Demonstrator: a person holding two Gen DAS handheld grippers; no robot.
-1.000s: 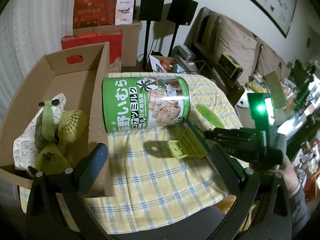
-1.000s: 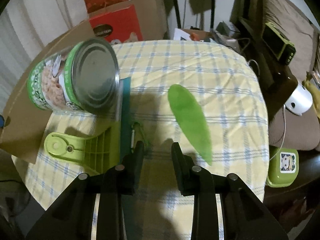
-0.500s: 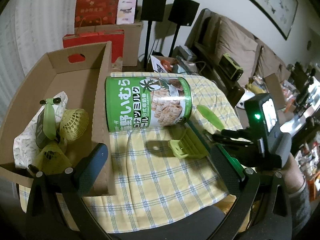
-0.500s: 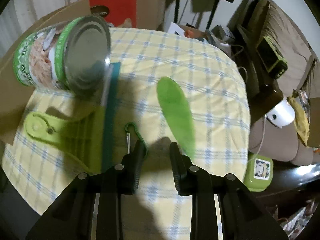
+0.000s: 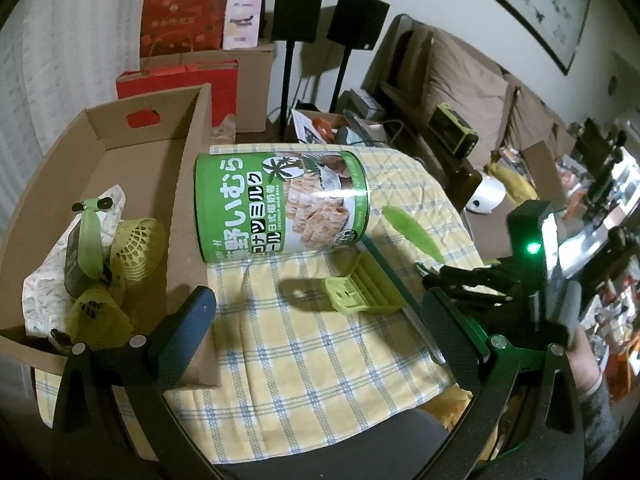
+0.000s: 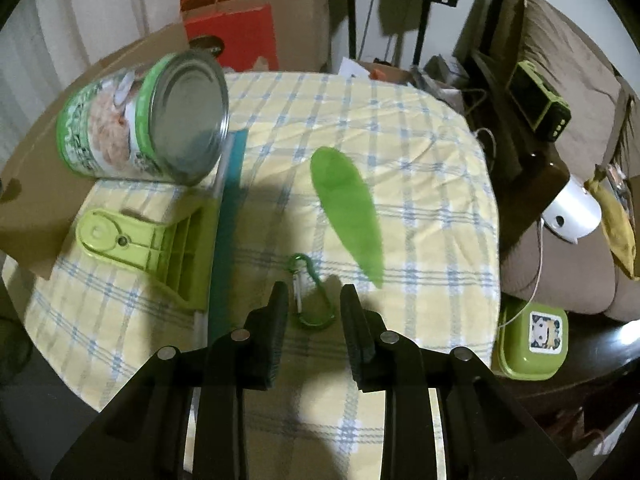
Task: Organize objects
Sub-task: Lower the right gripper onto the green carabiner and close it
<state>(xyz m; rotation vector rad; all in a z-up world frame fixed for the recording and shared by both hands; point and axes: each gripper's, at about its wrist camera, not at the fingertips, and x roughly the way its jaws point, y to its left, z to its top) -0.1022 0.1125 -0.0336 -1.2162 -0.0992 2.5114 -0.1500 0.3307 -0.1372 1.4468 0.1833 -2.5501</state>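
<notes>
Cardboard box [image 5: 132, 168] holds shuttlecocks [image 5: 138, 240]; left hand-held gripper [image 5: 316, 332] spread, right hand-held gripper [image 6: 314, 312] nearly closed, empty.

carabiner [image 6: 313, 300] partly hidden btwn right tool [image 6: 314, 312] fingers; box [image 5: 132, 168] cut off at left edge.

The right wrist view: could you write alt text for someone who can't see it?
Two black fingers of the right gripper hover, narrowly parted, over a small green carabiner on a yellow checked tablecloth. Beyond lie a green leaf-shaped piece, a lime plastic clip and a tipped green tin.
</notes>
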